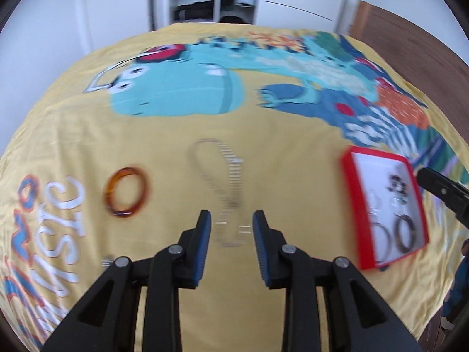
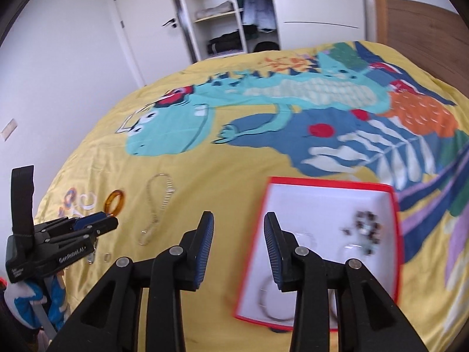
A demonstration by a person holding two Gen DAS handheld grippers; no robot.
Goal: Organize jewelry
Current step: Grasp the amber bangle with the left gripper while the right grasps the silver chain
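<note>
Yellow dinosaur bedspread [image 1: 164,135] (open wardrobe [image 2: 217,14] behind)

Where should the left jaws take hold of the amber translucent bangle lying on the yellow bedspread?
Probably from above, straddling one side of the amber translucent bangle: one jaw inside the hole, one outside. It lies flat on the yellow bedspread, so its thin rim offers the only grip.

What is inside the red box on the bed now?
Inside the red box lie two bangles, a dark beaded piece and some thin clear items, too blurred to name. The right claw covers part of the bangles.

silver chain [image 1: 225,187] blurred, hoops in red box [image 2: 328,182] partly hidden
</note>
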